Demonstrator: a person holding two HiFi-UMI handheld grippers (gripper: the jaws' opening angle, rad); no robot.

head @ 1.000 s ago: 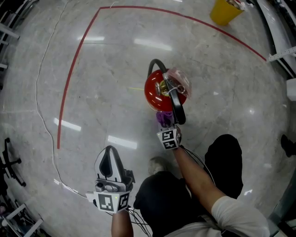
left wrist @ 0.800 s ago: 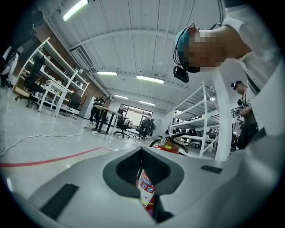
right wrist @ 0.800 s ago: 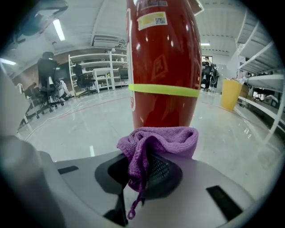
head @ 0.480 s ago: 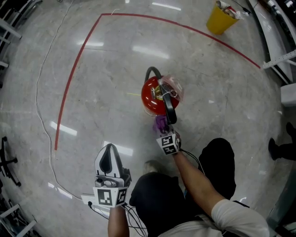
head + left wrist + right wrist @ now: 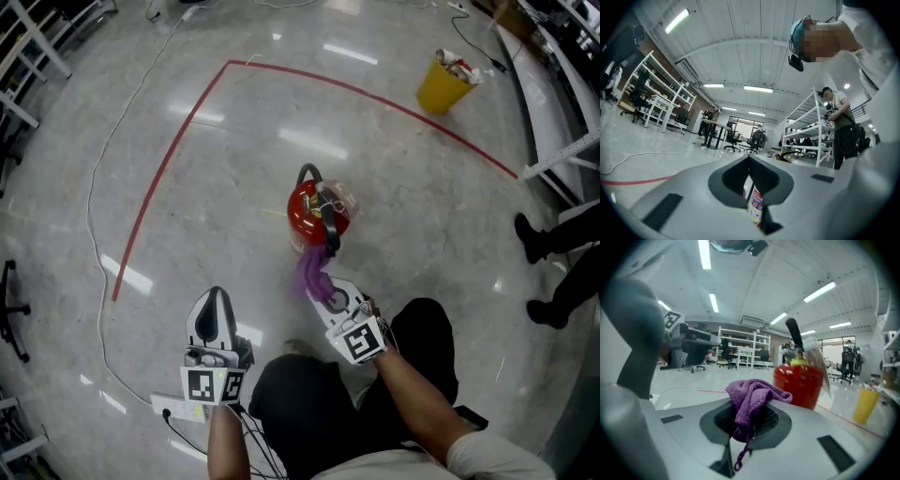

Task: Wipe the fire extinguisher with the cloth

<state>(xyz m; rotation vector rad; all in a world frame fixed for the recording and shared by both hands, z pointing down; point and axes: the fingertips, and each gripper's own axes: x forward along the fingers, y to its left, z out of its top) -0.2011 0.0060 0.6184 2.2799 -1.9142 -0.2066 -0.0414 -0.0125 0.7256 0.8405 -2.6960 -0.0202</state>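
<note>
Down on the grey floor (image 5: pixel 234 187) stands the red fire extinguisher (image 5: pixel 314 214), upright. The right claw (image 5: pixel 330 292) is clamped on the purple cloth (image 5: pixel 310 274), held just beside the cylinder (contact unclear). The left claw (image 5: pixel 216 302) hangs well back, jaws together, gripping nothing.

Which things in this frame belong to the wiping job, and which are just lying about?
Job in hand:
- red fire extinguisher
- purple cloth
- right hand-held gripper, shut on the cloth

Lying about:
- yellow bin
- white cable on the floor
- red floor line
- left hand-held gripper, shut on nothing, off to the side
</note>
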